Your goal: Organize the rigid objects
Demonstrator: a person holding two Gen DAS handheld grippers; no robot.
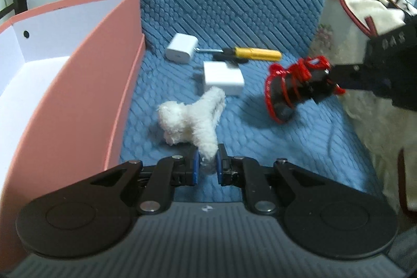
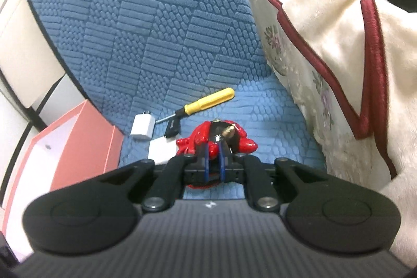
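Note:
My left gripper (image 1: 208, 163) is shut on one arm of a white fluffy hair claw (image 1: 192, 119), which hangs just above the blue seat cushion (image 1: 299, 142). My right gripper (image 1: 331, 80) comes in from the right and is shut on a red and black claw-shaped object (image 1: 292, 87), held clear of the cushion. In the right wrist view that red and black object (image 2: 198, 140) sits between the pads of the right gripper (image 2: 213, 150). Two white chargers (image 1: 181, 48) (image 1: 224, 78) and a yellow-handled screwdriver (image 1: 255, 54) lie on the seat behind.
An open pink box (image 1: 86, 85) with a white inside stands at the left edge of the seat. A cream blanket with dark red trim (image 2: 338, 56) is piled on the right. The blue padded backrest (image 2: 135, 17) rises behind the objects.

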